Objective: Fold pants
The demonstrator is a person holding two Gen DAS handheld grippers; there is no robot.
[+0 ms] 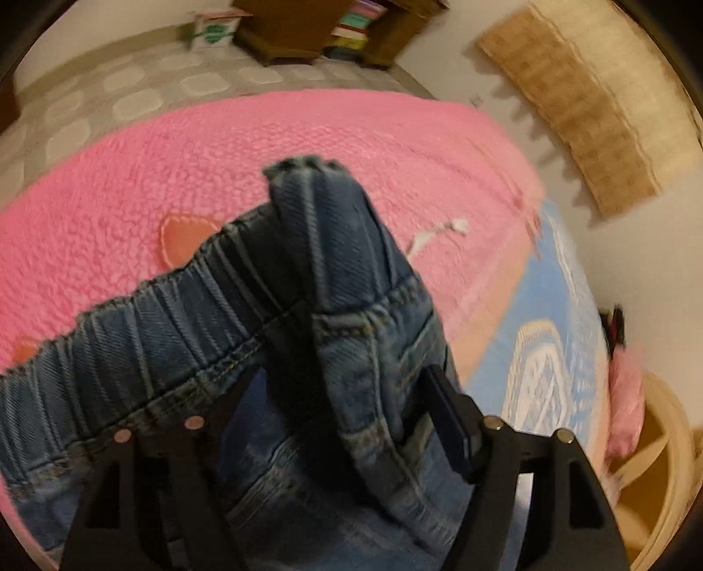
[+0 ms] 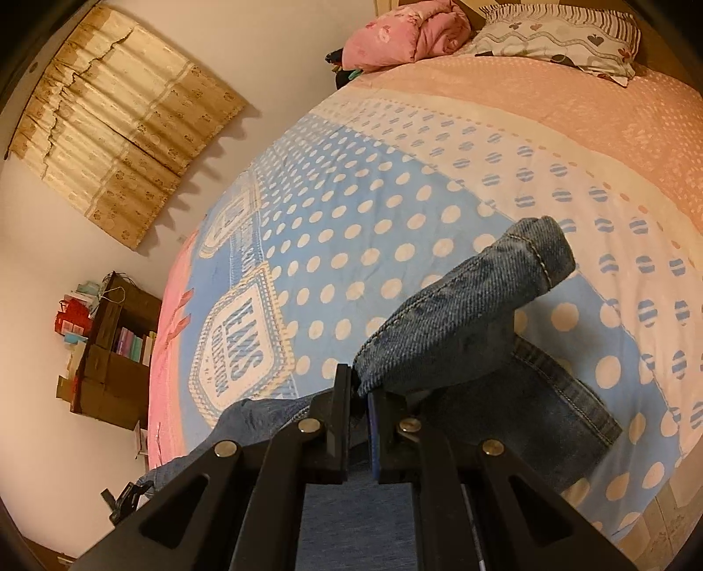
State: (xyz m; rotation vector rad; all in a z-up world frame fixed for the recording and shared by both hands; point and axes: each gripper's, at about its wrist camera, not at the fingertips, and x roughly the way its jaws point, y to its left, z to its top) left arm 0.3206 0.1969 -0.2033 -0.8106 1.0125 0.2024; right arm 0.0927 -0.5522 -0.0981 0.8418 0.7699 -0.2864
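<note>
Gripping the elastic waistband, the left gripper [image 1: 373, 413] holds the denim pants [image 1: 246, 334] bunched above a pink fleece blanket [image 1: 175, 153]; its left finger is hidden by cloth. The right gripper [image 2: 361, 408] pinches a leg cuff over the polka-dot bedspread [image 2: 351, 211], open bed beyond.

Left finger of the left gripper [image 1: 347, 421] hidden behind bunched pants [image 1: 246, 351], denim running off the bottom edge, shelf [image 1: 334, 30] blurred and cut by the top edge, dark item [image 1: 615, 327] by the pink bundle, possibly clothing, right gripper [image 2: 361, 395] pads buried in a cuff.
</note>
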